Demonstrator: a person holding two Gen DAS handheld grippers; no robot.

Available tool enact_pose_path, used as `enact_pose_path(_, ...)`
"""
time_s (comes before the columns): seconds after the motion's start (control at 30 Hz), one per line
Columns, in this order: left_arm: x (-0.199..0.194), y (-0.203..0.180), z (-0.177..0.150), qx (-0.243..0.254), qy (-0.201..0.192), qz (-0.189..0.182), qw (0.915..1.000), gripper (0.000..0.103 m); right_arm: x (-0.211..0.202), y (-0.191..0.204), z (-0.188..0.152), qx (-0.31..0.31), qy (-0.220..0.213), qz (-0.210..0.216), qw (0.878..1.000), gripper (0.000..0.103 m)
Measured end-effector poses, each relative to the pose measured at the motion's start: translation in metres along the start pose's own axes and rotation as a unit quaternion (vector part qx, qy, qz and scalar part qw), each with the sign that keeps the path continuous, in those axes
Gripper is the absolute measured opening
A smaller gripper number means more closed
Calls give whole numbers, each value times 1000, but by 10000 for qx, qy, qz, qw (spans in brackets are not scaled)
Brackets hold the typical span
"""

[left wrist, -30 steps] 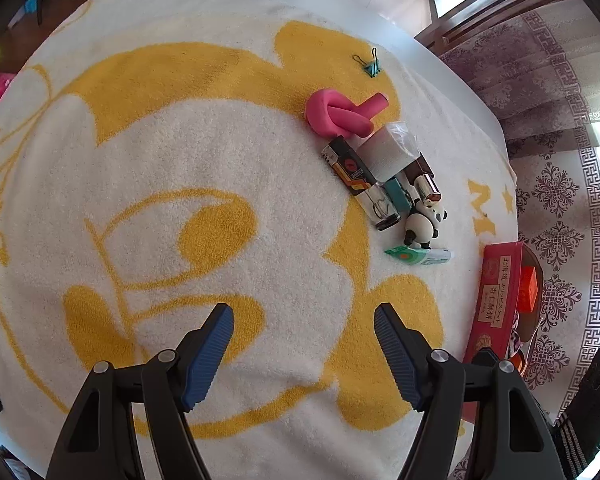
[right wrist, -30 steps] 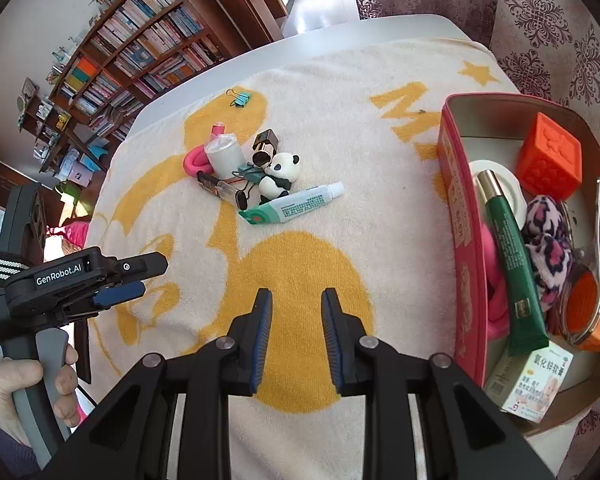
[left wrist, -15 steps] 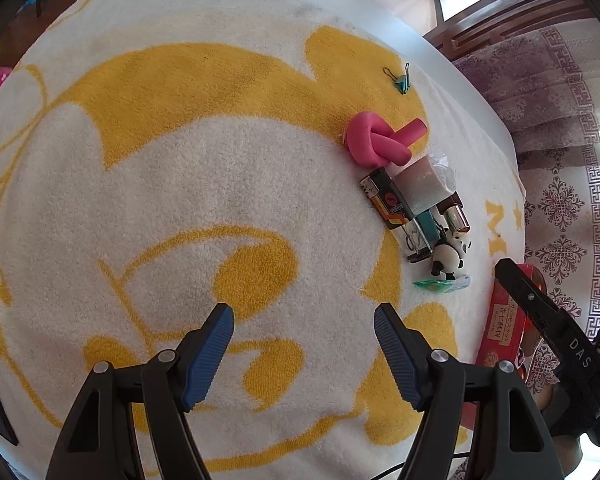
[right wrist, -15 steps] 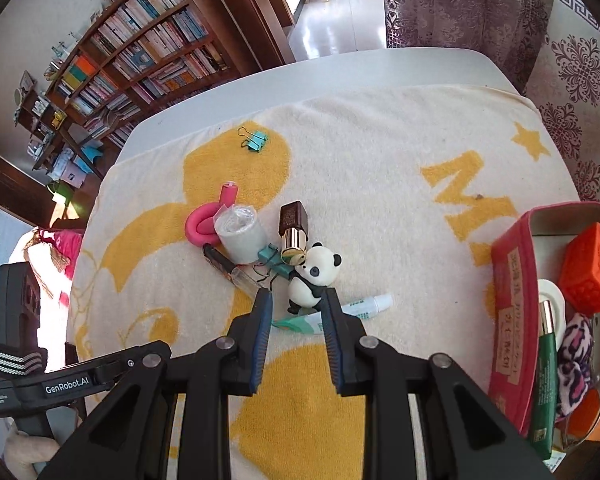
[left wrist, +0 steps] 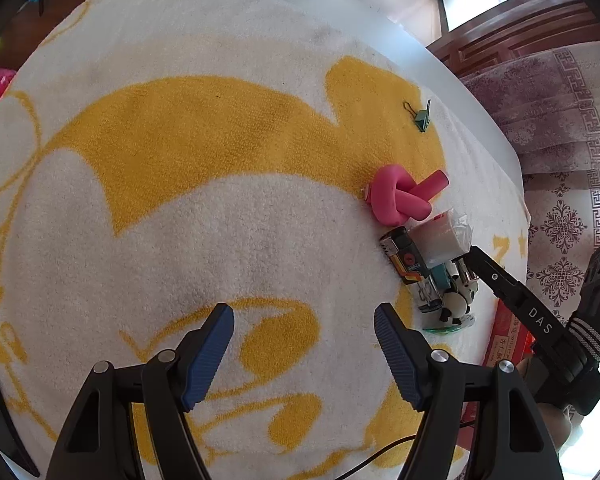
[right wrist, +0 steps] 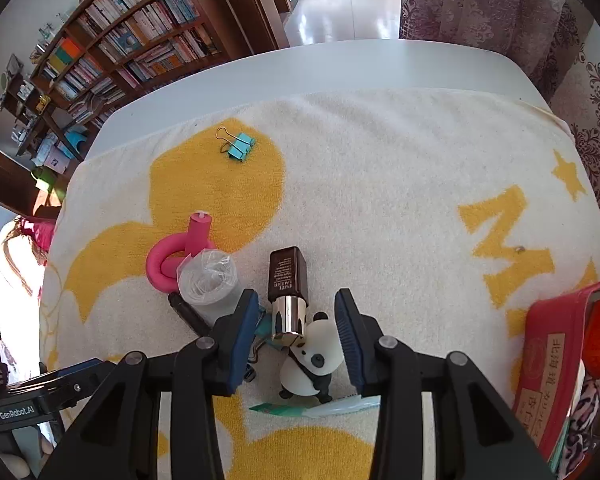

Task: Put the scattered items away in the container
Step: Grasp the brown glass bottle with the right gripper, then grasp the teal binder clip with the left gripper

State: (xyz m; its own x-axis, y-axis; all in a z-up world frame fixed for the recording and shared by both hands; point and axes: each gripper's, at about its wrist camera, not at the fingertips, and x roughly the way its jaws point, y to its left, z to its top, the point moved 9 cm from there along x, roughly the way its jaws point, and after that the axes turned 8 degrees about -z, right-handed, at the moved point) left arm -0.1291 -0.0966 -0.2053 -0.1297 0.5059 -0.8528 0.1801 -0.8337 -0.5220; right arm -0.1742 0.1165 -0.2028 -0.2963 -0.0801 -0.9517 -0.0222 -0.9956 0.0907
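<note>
On your left, the left gripper (left wrist: 304,340) stays wide apart and empty above the bare towel (left wrist: 220,240), as a second ago; it only drifts a little, so it does nothing for the task now. Your right gripper (right wrist: 296,320) has changed most: a second ago it was narrow and near the red container (right wrist: 548,364), now it hangs over the pile in the middle of the desk (right wrist: 340,64) and its jaws are opening, with the brown cosmetic bottle (right wrist: 286,280) and the panda figure (right wrist: 312,360) between them, not yet pressed. I judge that you prepare the next pick. The bottle lies flat, long axis away from you, silver cap toward the gripper, touching the panda.
</note>
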Motion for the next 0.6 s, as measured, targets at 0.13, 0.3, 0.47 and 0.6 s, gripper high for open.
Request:
enact_pose_path(0.13,1,-11,15,132,-19,-14,9999,74,14,1,1,-128,67,-105,9998,44)
enact_pose_path(0.3,7,-37,39,449,-40,-45,9990,74,20,0,-2,-226,95,-139,9996,27)
enact_pose_path(0.47,18,-74,72,876,-161,-64,9960,74,-2,-16,-12,27,-62,-70,10000,27)
enact_pose_path(0.6,33,-96,98,1153,-250,27,9930,74,-19,-33,-27,309,-117,31,9994,27)
